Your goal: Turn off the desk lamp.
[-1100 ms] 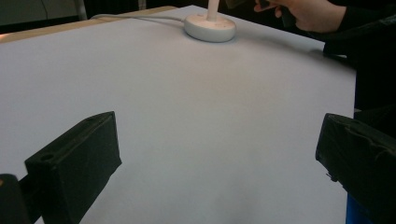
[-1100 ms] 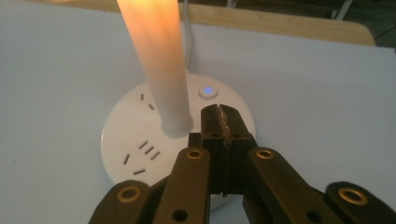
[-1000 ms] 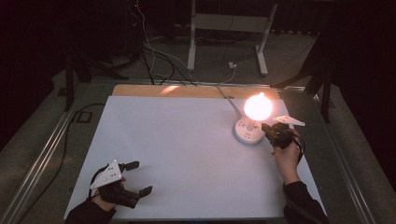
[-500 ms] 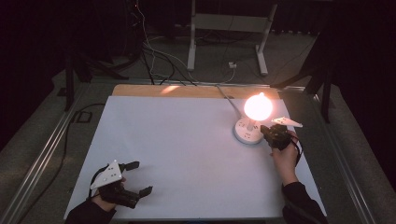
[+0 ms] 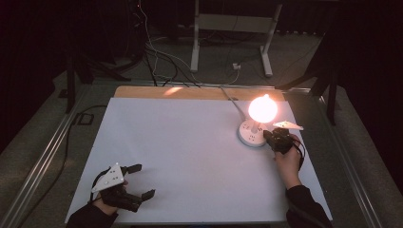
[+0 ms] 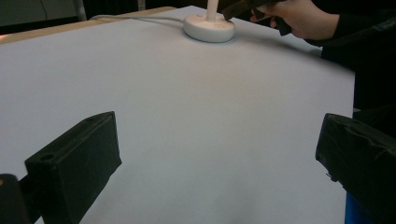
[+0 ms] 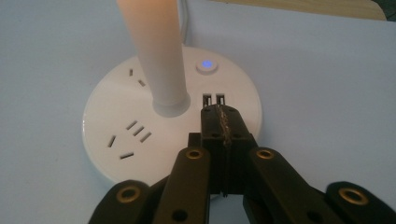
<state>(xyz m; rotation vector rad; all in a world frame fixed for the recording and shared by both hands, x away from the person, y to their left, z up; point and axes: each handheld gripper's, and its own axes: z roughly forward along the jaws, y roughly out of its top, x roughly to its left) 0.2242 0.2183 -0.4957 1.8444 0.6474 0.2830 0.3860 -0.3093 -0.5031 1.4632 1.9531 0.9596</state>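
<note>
A white lamp with a glowing bulb stands on a round white base at the far right of the table. The base carries sockets, two USB ports and a small button lit blue; the lamp stem rises from its middle. My right gripper is shut with nothing in it, and its tips sit over the base just short of the USB ports. My left gripper rests open near the front left corner, with nothing between its jaws.
A white sheet covers the table, with a strip of bare wood along the far edge. The lamp's grey cable runs off the back. Metal rails flank the table, and a stand and cables lie on the floor behind.
</note>
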